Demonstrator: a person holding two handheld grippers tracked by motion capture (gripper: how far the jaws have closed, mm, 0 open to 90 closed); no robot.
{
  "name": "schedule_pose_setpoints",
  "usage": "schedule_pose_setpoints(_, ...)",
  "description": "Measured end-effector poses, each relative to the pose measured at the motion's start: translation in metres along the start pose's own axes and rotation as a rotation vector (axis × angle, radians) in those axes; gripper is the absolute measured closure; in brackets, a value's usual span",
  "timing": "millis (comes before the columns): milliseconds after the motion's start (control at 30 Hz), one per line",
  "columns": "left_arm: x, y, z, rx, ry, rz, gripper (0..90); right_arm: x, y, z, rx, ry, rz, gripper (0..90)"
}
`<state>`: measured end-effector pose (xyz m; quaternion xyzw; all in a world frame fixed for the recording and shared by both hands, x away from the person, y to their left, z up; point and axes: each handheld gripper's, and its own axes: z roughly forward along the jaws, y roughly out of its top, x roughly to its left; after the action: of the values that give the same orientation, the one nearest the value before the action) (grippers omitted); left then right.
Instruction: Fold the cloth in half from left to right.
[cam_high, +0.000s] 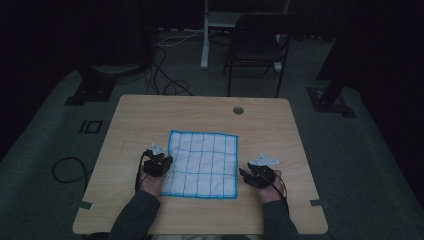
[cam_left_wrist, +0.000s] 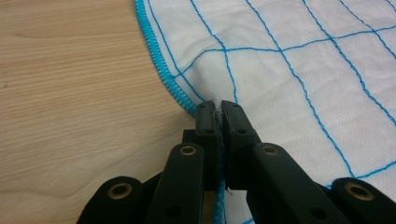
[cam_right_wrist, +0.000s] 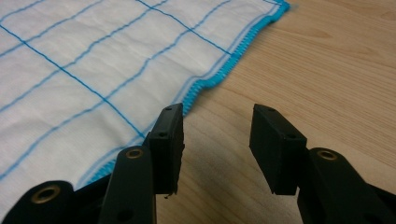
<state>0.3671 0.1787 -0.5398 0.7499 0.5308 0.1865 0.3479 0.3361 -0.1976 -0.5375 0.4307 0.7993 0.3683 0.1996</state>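
Left gripper (cam_left_wrist: 218, 108) pinches the cloth (cam_left_wrist: 299, 60) edge; right gripper (cam_right_wrist: 217, 126) gapes beside it.

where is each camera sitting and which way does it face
High view: fixed above the person's side, looking forward and down on the table; both sleeved forearms enter from the bottom, holding the left hand-held gripper and the right hand-held gripper.
Left gripper view: rides on the left hand-held gripper, looking along its jaws, pinched shut on the cloth at its blue edge.
Right gripper view: rides on the right hand-held gripper, looking along its open jaws over bare wood beside the cloth's hem.
Shared: all three show the white, blue-gridded cloth and the wooden table.
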Motion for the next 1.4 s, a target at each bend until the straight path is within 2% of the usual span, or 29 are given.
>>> schedule_pose_setpoints(100, 0.003, 0.000, -0.001, 0.000, 0.009, -0.005, 87.2, 0.000, 0.000, 0.002, 0.003, -0.004, -0.006, 54.8)
schedule_pose_setpoints(233, 0.007, -0.001, -0.003, -0.003, 0.000, -0.012, 87.2, 0.002, 0.001, 0.004, 0.006, -0.004, -0.016, 54.8)
schedule_pose_setpoints(333, 0.007, -0.001, -0.006, -0.014, -0.006, 0.000, 87.2, 0.004, 0.001, 0.006, 0.014, -0.014, -0.034, 54.8)
schedule_pose_setpoints(533, 0.006, 0.004, -0.014, -0.035, -0.019, 0.018, 87.3, 0.002, 0.000, 0.006, 0.012, -0.012, -0.025, 54.7)
schedule_pose_setpoints(900, 0.000, 0.014, -0.023, -0.068, -0.049, 0.024, 87.4, 0.000, 0.000, 0.007, 0.011, -0.008, -0.014, 54.4)
schedule_pose_setpoints(1000, -0.003, 0.018, -0.026, -0.081, -0.069, 0.033, 87.4, -0.001, 0.000, 0.007, 0.012, -0.008, -0.013, 54.3)
schedule_pose_setpoints(1400, -0.015, 0.030, -0.031, -0.105, -0.105, 0.067, 87.3, 0.002, 0.000, 0.009, 0.015, -0.005, -0.022, 53.9)
